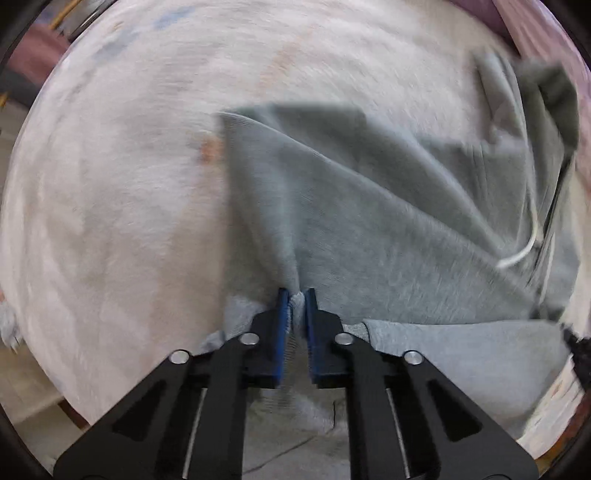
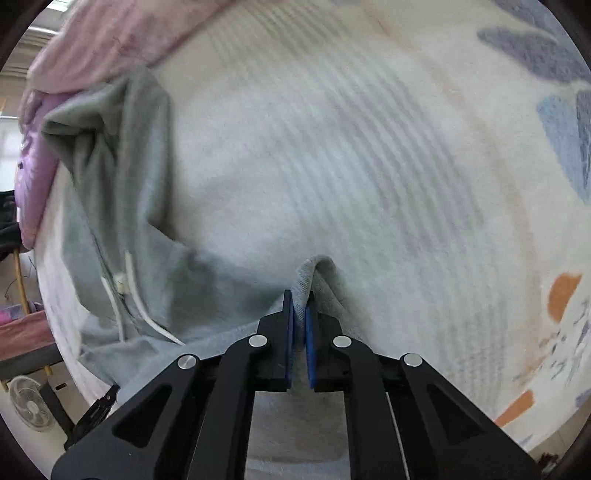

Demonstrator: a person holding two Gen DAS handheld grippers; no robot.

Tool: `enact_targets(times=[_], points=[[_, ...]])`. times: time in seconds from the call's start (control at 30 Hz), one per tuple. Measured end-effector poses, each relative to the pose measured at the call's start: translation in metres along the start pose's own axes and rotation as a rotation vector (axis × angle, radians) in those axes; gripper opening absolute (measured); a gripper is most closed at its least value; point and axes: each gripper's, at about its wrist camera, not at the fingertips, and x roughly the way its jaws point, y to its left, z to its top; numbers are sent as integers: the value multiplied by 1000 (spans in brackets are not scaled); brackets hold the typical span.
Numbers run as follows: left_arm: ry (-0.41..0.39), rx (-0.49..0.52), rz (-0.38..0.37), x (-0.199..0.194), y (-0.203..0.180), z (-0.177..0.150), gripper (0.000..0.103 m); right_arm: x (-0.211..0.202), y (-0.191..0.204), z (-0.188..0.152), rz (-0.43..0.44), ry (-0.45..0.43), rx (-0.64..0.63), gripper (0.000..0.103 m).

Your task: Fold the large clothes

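A large grey hoodie (image 1: pixel 369 221) with a white drawstring (image 1: pixel 517 254) lies spread over a pale bedspread (image 1: pixel 110 203). My left gripper (image 1: pixel 297 295) points down at it and is shut on a pinched ridge of the grey fabric, which rises in a taut fold from the blue pads. In the right wrist view the same hoodie (image 2: pixel 122 229) hangs bunched to the left, its hood up by a pink pillow. My right gripper (image 2: pixel 299 295) is shut on a grey fabric edge that peaks just above its tips. A white cord (image 2: pixel 147 317) trails beside the zip.
The pale bedspread (image 2: pixel 369 166) carries blue and orange printed shapes at the right. A pink quilt or pillow (image 2: pixel 110 33) lies along the far edge of the bed. Beyond the bed's left side stand a small white fan (image 2: pixel 29 406) and a dark bench.
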Motion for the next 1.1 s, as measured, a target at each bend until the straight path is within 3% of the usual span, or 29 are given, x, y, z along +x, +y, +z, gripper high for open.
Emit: enact_targets(times=[0.1,0.17,0.33,0.37,0.43,0.57,0.67,0.73,0.8,0.87,0.93,1.1], points=[[-40,0,6,-18,8,8,7,-13,18,8,-1,-59,-77,5],[-77,29,43,-27,9,11,6,-14,22,15,44,-40,-97,5],[-40,96,99,-18,6,6,12,-34,15,27,25,-83,-26,15],[-48,112,103,-18,10,4,13,-45,4,19,31,-97,-21,23],[-47,143,108,-15,4,-4,18,-43,1,17,22,-71,-35,27],[-12,124,93,-10,5,-7,18,17,-10,18,44,116,60,17],[-17,128,89,-11,5,-9,22,24,-10,33,152,35,118,17],[-16,130,96,-12,4,-11,24,3,-9,44,203,-99,133,17],[-9,129,92,-11,4,-12,26,-19,-5,47,231,-160,118,17],[3,127,87,-12,6,-12,42,-24,6,42,220,-80,52,17],[26,118,63,-16,8,-16,53,-23,17,20,149,25,-39,17],[100,68,30,-21,11,-36,56,-11,7,-58,-4,178,-104,17]])
